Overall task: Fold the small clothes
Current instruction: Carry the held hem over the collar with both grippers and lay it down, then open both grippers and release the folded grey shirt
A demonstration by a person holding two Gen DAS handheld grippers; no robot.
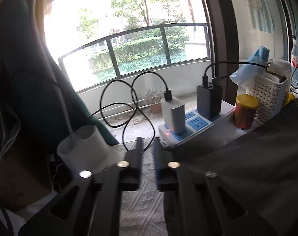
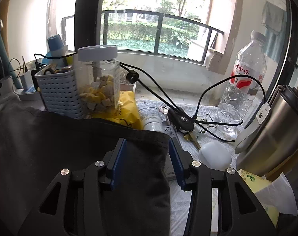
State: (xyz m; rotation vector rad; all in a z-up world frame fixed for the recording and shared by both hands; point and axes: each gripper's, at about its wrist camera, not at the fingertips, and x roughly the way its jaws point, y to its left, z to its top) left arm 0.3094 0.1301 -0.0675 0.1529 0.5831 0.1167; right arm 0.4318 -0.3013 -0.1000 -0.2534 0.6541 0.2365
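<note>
Garment: dark grey cloth garment (image 2: pixel 80 157), which kind cannot be told, lying spread flat on the desk (image 2: pixel 188 206); its far edge runs just in front of the clutter along the window side.
Garment, left view: same dark cloth (image 1: pixel 247 167) fills the right part of the desk; bare white desk cover (image 1: pixel 141 206) lies under the left tool.
Right gripper (image 2: pixel 147 161): jaws stand apart, blue pads to either side of the garment's right far corner; pads not pressing, cloth lies slack between them.
Left gripper (image 1: pixel 148 157): jaws part-open with a narrow gap; nothing between them, only the desk cover below. The fingers are motion-blurred, so the gap width is a rough reading.
Handling: soft, light, limp fabric; likely to sag and drag if lifted by one point, low slip risk against ribbed pads, nothing fragile in it.
Where to hold: pinch at corners or hem, one tool per corner, so that the edge lifts straight.
Left-hand hold: the garment's left far corner, probably just right of the left tool, near the power strip (image 1: pixel 188 125).
Hazards: loose black cables (image 2: pixel 168 98), car key (image 2: pixel 181 121) and snack jar (image 2: pixel 97 78) sit close to the far edge; a swept fold could snag them.
Task state: fold not yet started, judged from the flat lay.
</note>
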